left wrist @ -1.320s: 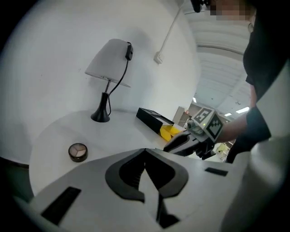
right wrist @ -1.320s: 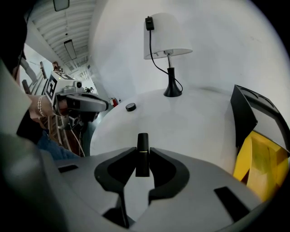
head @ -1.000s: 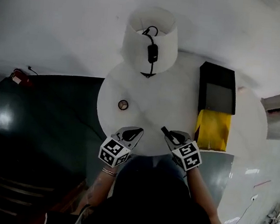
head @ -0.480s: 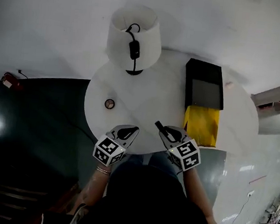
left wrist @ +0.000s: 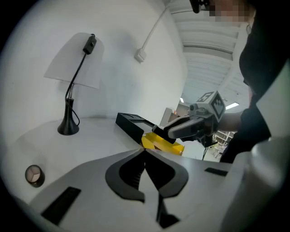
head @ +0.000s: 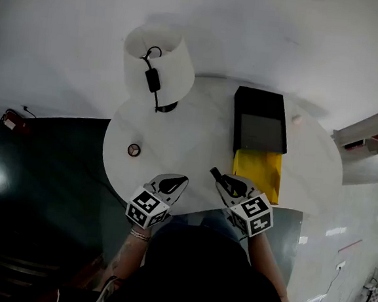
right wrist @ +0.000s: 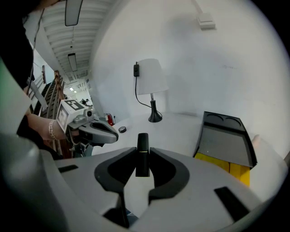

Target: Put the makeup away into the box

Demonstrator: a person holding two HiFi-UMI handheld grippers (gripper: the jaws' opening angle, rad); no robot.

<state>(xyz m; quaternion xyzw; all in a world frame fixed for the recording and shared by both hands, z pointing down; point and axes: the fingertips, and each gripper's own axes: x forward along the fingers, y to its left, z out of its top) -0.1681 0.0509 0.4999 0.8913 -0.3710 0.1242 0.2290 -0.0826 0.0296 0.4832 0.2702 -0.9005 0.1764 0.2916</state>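
Observation:
My right gripper (head: 220, 181) is shut on a black lipstick tube (right wrist: 142, 144), which sticks out past its jaws near the table's front edge. The box stands just to its right, with a yellow tray (head: 256, 174) and a black lid (head: 261, 119) lying open behind it. The same tray (right wrist: 229, 168) and lid (right wrist: 225, 141) show at the right of the right gripper view. My left gripper (head: 182, 179) is shut and empty, a little left of the right one. A small round compact (head: 134, 150) lies on the table's left side.
A white lamp (head: 158, 62) with a black cord and switch stands at the back left of the round white table (head: 197, 138). A dark floor lies to the left of the table and a pale shelf (head: 368, 130) stands at the right.
Both grippers have shifted right across the table's front, closer to the box and away from the compact. The lipstick stays in the right gripper. The head view has swung too.

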